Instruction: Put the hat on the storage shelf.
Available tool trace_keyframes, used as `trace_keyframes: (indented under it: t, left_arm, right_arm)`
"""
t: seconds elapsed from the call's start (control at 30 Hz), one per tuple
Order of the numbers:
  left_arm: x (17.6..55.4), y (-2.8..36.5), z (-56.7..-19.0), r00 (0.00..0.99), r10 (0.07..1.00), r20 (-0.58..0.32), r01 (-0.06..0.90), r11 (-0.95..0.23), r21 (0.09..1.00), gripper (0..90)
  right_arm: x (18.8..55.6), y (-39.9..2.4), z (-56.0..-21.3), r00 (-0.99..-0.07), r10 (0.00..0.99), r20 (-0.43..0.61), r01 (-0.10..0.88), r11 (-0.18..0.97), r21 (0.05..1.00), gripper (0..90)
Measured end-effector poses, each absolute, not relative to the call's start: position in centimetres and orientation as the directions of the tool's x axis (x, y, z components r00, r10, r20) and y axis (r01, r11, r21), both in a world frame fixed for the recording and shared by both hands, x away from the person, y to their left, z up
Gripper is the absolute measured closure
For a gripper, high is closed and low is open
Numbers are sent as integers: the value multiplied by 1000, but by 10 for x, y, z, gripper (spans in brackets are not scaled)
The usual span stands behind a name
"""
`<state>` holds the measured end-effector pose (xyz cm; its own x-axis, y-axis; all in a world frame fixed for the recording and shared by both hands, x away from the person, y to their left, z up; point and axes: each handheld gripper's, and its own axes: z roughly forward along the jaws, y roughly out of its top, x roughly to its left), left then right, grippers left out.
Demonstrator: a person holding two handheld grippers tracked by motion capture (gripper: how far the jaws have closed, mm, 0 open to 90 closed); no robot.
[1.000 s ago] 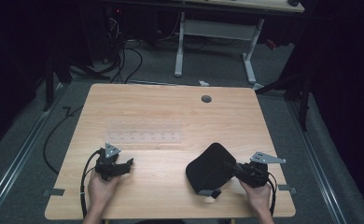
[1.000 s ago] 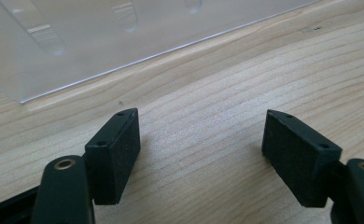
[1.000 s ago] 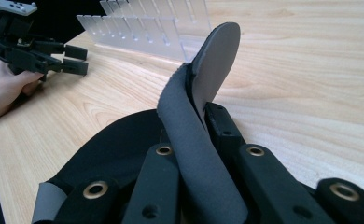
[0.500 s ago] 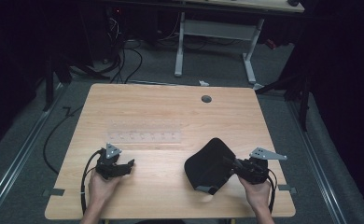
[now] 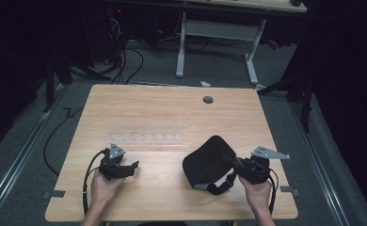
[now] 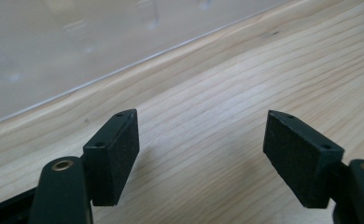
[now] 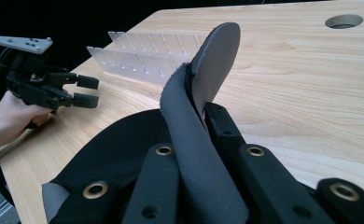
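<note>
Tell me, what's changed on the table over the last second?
The right gripper, shut on the black pad, has lifted it slightly, so the pad has shifted a bit up and left, one edge raised off the table. The left gripper stays open and still; the clear rack has not moved.

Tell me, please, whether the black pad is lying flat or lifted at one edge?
Lifted: the right tool pinches the black pad by its edge, which curls upward off the table.
</note>
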<state>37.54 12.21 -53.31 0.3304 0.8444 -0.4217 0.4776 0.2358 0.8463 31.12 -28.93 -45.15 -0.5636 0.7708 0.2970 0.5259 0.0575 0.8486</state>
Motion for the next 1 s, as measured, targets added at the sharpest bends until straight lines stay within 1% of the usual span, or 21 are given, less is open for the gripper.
trace_keyframes:
  t: [0.1, 0.23, 0.6, 0.77, 1.0]
  left_arm:
    - [371, 117, -528, 354, 835, -421, 490, 218, 844, 281]
    - [362, 108, -518, 410, 801, -436, 485, 213, 848, 281]
    - [334, 75, -493, 581, 713, -393, 441, 130, 888, 274]
    - [329, 65, -492, 611, 691, -385, 443, 104, 890, 275]
    - [325, 56, -487, 640, 661, -392, 445, 98, 890, 275]
  right_arm:
    - [313, -287, -451, -565, 768, 302, 526, 54, 849, 835]
    - [314, -282, -450, -569, 762, 309, 528, 50, 848, 835]
    - [319, -274, -448, -565, 756, 330, 533, 30, 845, 836]
    - [321, -270, -447, -567, 754, 331, 533, 30, 845, 835]
    - [323, -262, -446, -570, 751, 333, 537, 33, 843, 835]
